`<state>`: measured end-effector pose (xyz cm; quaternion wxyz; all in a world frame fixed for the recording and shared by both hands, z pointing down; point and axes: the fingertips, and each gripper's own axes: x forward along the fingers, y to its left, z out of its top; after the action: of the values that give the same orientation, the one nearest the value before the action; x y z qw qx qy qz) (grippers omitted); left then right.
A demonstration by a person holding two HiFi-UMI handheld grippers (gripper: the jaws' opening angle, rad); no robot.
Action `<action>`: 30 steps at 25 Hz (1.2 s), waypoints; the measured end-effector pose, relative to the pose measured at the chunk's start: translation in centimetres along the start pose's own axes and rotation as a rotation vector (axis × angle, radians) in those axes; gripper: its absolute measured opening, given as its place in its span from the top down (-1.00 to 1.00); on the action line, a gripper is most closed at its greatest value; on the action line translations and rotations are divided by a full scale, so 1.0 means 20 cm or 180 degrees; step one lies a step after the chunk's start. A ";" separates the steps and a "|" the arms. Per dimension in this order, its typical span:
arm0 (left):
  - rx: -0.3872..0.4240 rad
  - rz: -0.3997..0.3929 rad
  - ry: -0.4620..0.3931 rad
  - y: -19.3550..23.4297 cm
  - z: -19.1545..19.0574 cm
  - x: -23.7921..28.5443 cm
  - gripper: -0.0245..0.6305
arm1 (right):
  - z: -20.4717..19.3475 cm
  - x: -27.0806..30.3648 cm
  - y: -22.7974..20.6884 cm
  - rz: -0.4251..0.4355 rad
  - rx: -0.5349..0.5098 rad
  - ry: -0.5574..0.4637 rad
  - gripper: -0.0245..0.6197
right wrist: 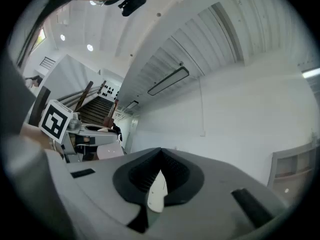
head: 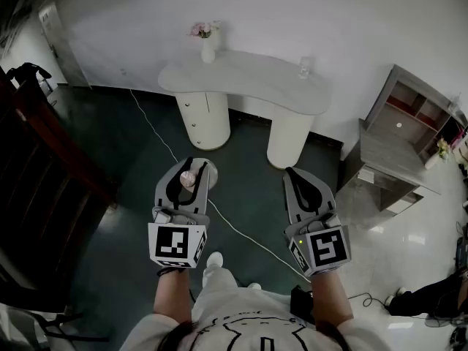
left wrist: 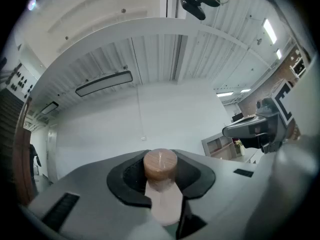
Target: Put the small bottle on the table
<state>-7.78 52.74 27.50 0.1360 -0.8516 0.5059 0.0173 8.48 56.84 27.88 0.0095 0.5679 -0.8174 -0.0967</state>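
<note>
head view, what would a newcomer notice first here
The left gripper, low and left of centre, clamps a small bottle with a brown cap. Beside it the right gripper is shut and empty. Ahead, against the wall, stands a curved white table with a vase of flowers at its left end.

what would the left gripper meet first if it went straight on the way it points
Likely the white table, near its left pedestal; depth is unclear. Nothing nearer shows ahead of the left gripper.
</note>
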 end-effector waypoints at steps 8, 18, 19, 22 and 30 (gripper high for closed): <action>-0.0065 0.0030 0.0004 0.01 -0.08 -0.02 0.58 | -0.07 -0.02 0.00 -0.0039 0.0025 0.0039 0.94; -0.0130 0.0111 -0.0027 0.17 -0.18 0.31 0.58 | -0.10 0.27 -0.18 -0.0074 -0.0042 -0.0049 0.94; -0.0129 0.0113 -0.0031 0.19 -0.19 0.35 0.58 | -0.11 0.32 -0.19 -0.0060 -0.0064 -0.0030 0.94; -0.0117 0.0095 -0.0032 0.26 -0.23 0.51 0.58 | -0.15 0.51 -0.25 -0.0036 -0.0077 0.0005 0.94; -0.0165 0.0092 -0.0031 0.50 -0.34 0.97 0.58 | -0.20 1.01 -0.41 0.0028 -0.0117 0.0069 0.94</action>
<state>-7.66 29.93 28.62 0.1160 -0.8474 0.5169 0.0365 9.45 34.79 28.49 0.0292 0.5651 -0.8178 -0.1055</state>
